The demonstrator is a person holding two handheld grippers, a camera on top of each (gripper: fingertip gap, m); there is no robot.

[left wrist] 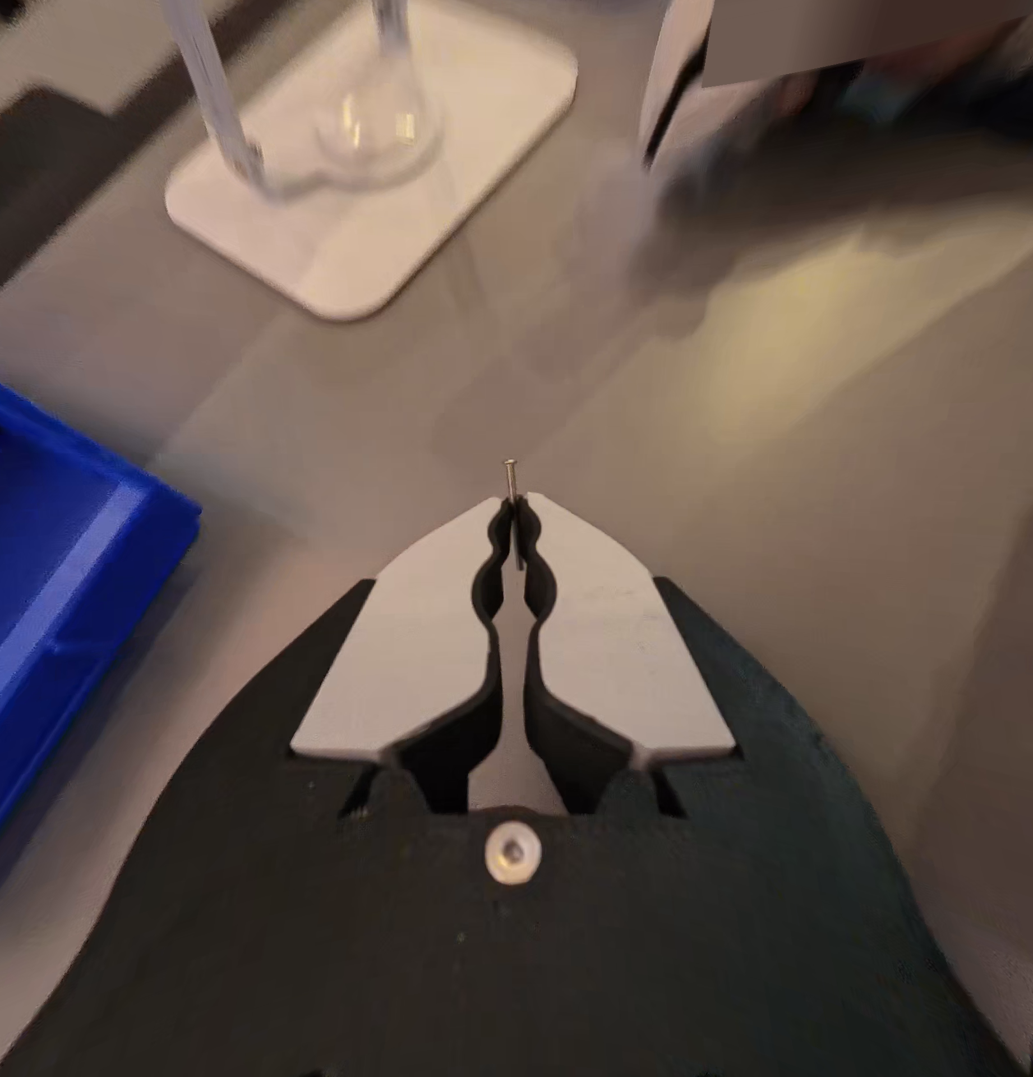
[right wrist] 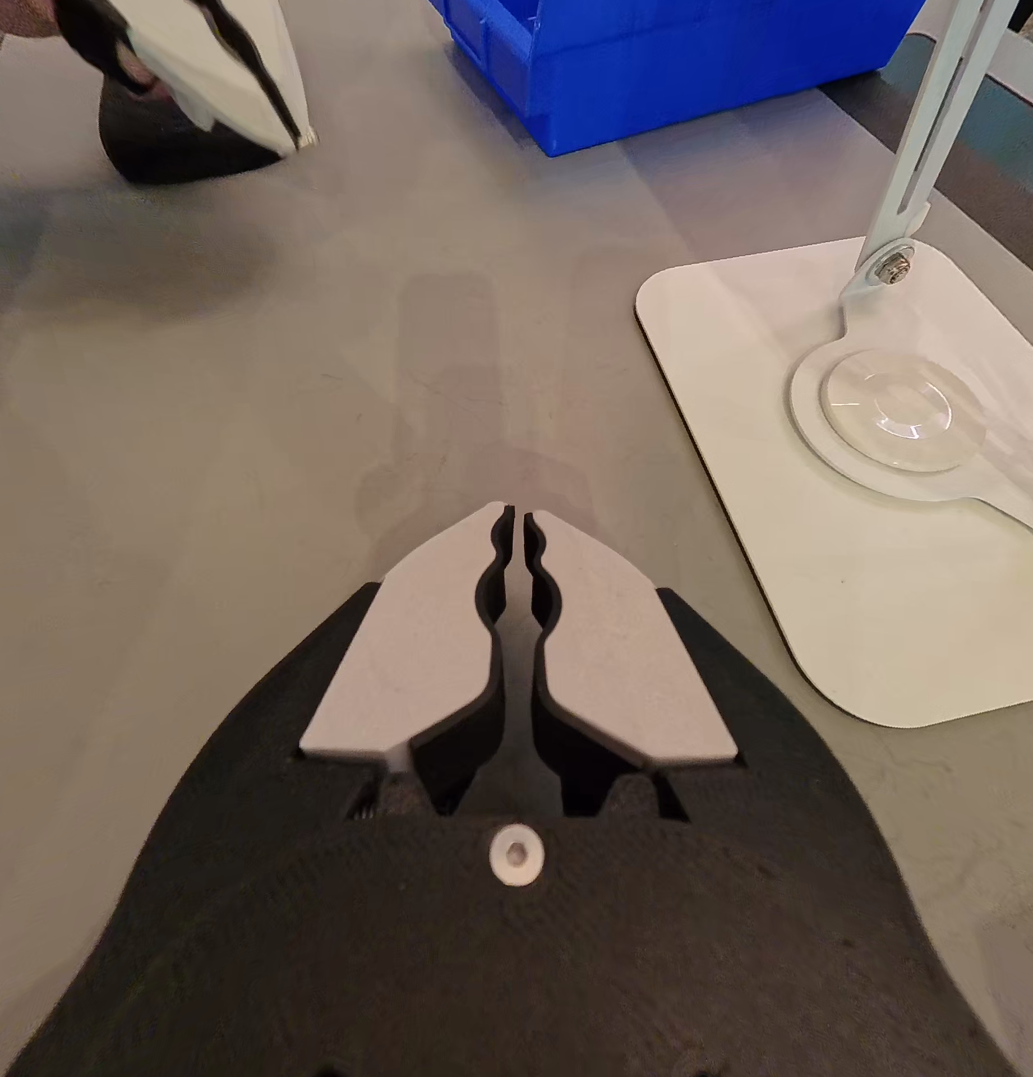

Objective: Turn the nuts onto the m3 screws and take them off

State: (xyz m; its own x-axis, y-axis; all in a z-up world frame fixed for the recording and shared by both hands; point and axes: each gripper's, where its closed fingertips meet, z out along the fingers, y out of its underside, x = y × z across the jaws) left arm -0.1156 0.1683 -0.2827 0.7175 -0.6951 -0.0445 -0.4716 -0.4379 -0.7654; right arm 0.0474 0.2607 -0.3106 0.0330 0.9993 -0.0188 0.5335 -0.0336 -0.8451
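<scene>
**Two tongs over a grey table, one pinching a tiny pin**

Biggest first: grey table [right wrist: 211,408], filling most of both views. Next, blue bin [right wrist: 648,70], upper middle of the right wrist view and left edge of the left wrist view. Then a flat white stand [right wrist: 794,553], right side of the right wrist view. On it, a clear round lens [right wrist: 884,408] and a slanted white arm [right wrist: 933,145] going up to the upper right.

Left tongs [left wrist: 513,502], lower middle of the left wrist view: pressed together on a thin silver pin [left wrist: 509,479]. Black pads tight on both sides of the shaft. Flat head poking out past the tips, touching nothing else.

Right tongs [right wrist: 517,513], lower middle of the right wrist view: almost pressed together. Only a thin slit between the tips, and nothing in it. Over bare table, nearest to the corner of the white stand but apart from it.

Only in the left wrist view: the pin itself, head and shaft, sharp and plain. Everything beyond it smeared and blurry.

Only in the right wrist view: the left tongs from outside, in the upper left corner, tips pointing down and close to the table. Just a tiny silver glint at those tips. Cannot tell if that tip touches the table. Also sharp here: the lens and the small bolt [right wrist: 893,269] at the foot of the arm.
</scene>
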